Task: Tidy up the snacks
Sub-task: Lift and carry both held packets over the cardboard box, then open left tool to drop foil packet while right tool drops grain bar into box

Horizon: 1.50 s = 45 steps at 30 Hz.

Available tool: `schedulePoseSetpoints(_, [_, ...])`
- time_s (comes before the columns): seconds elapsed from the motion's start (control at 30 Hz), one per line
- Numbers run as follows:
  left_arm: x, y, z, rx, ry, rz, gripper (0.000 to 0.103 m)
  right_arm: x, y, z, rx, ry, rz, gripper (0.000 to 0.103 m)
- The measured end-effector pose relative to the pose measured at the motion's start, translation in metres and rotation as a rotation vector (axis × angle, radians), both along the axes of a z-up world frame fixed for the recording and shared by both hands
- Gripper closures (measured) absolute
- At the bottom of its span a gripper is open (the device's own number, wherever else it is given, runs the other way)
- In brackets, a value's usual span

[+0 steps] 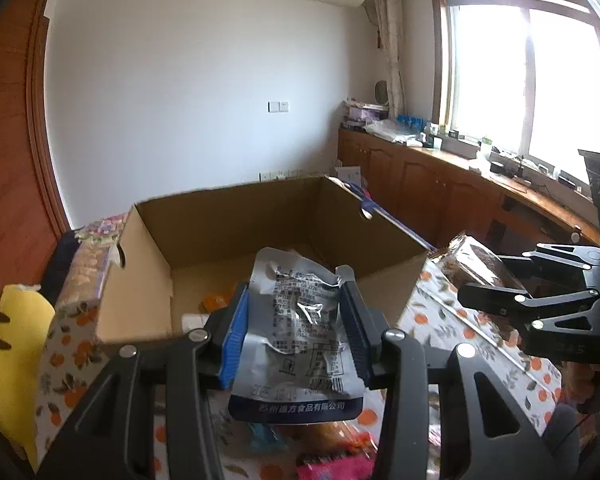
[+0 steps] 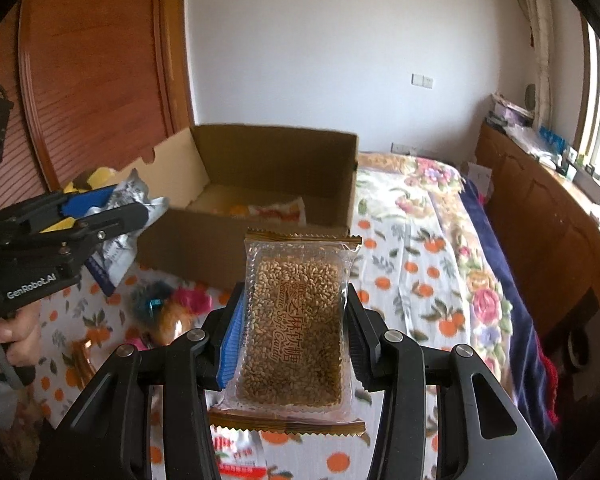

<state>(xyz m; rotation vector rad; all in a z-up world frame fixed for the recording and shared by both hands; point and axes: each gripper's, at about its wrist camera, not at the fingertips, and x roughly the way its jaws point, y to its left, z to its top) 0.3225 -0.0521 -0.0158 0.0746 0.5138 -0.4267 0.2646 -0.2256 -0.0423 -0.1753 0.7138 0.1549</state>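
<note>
Crinkled, glossy silver foil on the pouch (image 1: 300,320); clear shiny plastic film around the sesame candy (image 2: 298,320). Matt brown corrugated card for the box (image 1: 236,216). Soft printed cloth over the bed (image 2: 420,248). Matt black plastic on 2 grippers.

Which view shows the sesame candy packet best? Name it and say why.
The right wrist view: the sesame candy packet fills the centre, label readable, clamped in the right gripper. The left wrist view shows it only edge-on at the right, partly behind gripper fingers.
</note>
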Motion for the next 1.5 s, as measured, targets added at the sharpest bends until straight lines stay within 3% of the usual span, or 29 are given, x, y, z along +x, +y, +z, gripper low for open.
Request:
schedulePoseSetpoints(0.33, [0.037,0.02,0.01,-0.042,-0.039,0.037,0.06,0.038,0.02,0.021,-0.008,-0.049,0.044,0.058])
schedulePoseSetpoints(0.73, [0.062,0.056,-0.004,-0.13,-0.013,0.111,0.059,0.066,0.045,0.009,-0.007,-0.049,0.105,0.058])
schedulePoseSetpoints(0.97, [0.076,0.047,-0.005,-0.099,0.004,0.095,0.059,0.086,0.053,0.008,0.0,-0.061,0.117,0.058])
schedulePoseSetpoints(1.23, [0.084,0.052,-0.012,-0.133,0.004,0.101,0.059,0.111,0.054,0.0,0.002,-0.068,0.107,0.058])
schedulePoseSetpoints(1.5, [0.089,0.052,-0.021,-0.123,0.025,0.1,0.053,0.13,0.047,-0.022,0.003,-0.018,0.079,0.058])
